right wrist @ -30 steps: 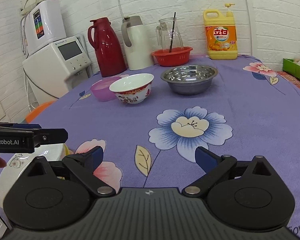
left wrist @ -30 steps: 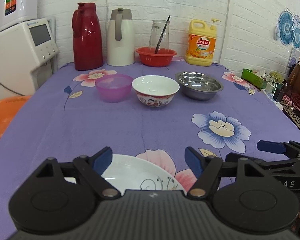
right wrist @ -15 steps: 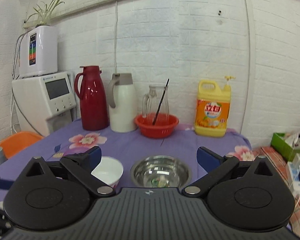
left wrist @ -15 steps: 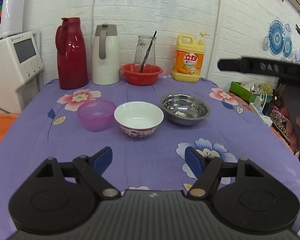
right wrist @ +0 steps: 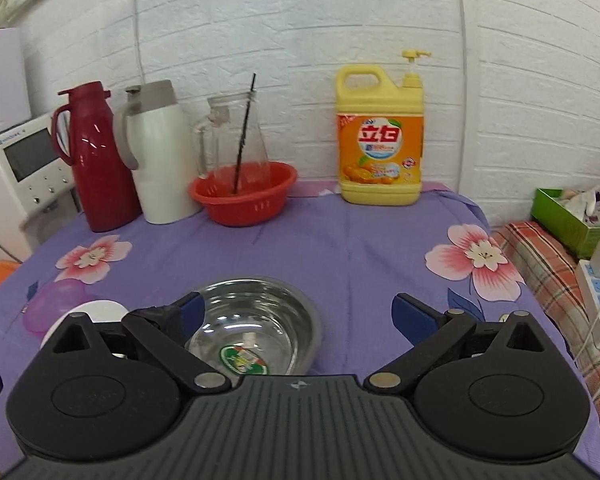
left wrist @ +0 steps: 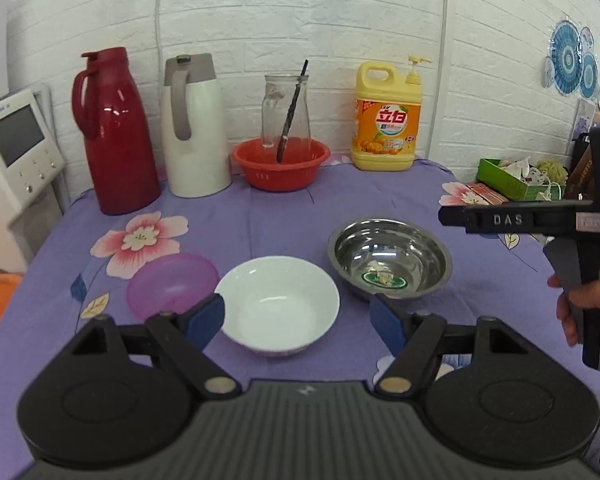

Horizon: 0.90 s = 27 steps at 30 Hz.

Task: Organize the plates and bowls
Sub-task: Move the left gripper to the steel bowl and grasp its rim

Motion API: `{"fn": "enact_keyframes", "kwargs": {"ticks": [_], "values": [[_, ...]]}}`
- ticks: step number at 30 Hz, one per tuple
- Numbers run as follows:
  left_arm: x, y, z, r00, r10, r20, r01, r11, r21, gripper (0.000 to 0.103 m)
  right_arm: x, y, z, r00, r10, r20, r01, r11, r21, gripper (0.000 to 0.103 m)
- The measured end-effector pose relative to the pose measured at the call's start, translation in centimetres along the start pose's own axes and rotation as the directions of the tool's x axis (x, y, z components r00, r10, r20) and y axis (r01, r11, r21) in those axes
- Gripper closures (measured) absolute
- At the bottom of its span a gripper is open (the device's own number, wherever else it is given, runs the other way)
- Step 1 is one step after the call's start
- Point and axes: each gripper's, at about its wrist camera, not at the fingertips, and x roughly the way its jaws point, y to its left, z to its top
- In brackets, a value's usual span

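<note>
Both grippers are up over the near half of the surface [left wrist: 260, 216], jaws spread wide and empty. My left gripper [left wrist: 298, 322] frames the white ceramic bowl [left wrist: 278, 306]; my right gripper [right wrist: 296, 316] sits above the stainless steel bowl [right wrist: 256, 326], w/ its left finger over the bowl's left rim.

Risks, as I judge them: steel bowl is slick and has thin walls, so a pinch on the rim could skate off or flip it. White bowl is ceramic, so a drop chips it. The translucent purple plastic bowl [left wrist: 172, 284] lies just beside the white one; coming in from the left could knock it. The two grippers are close, so they could clash if both go for the middle.

Count: 3 bowls in a row across the middle of the surface, purple, white, steel from left. No plates in view now. Along the far edge: 1 red thermos [left wrist: 114, 132], 1 white thermos [left wrist: 194, 126], 1 red plastic basket [left wrist: 280, 164] w/ 1 glass jug [left wrist: 286, 114] in it, 1 yellow detergent bottle [left wrist: 386, 120].
</note>
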Motion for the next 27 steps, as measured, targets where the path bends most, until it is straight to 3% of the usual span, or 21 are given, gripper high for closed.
{"fn": "enact_keyframes", "kwargs": {"ticks": [5,9,18,27], "values": [[5.0,-0.1,4.3,0.998,-0.063,-0.001,0.063,0.998,-0.005,0.030,2.8,-1.5,-0.1,0.994,-0.010,-0.110,0.009,1.000,-0.009,0.000],[10.3,0.2,6.2,0.990,-0.120,-0.076,0.117,0.992,-0.043,0.030,4.4,-2.5,-0.2,0.987,0.001,-0.163,0.001,1.000,0.017,0.000],[18.4,-1.5,6.4,0.954,-0.194,-0.230,0.207,0.978,0.037,0.031,6.4,-2.5,-1.4,0.979,0.036,-0.199,-0.026,0.998,0.051,0.000],[22.4,-2.3,6.2,0.934,-0.199,-0.295,0.222,0.974,0.043,0.032,7.6,-1.1,-2.0,0.973,0.036,-0.227,-0.031,0.999,0.023,0.000]]}}
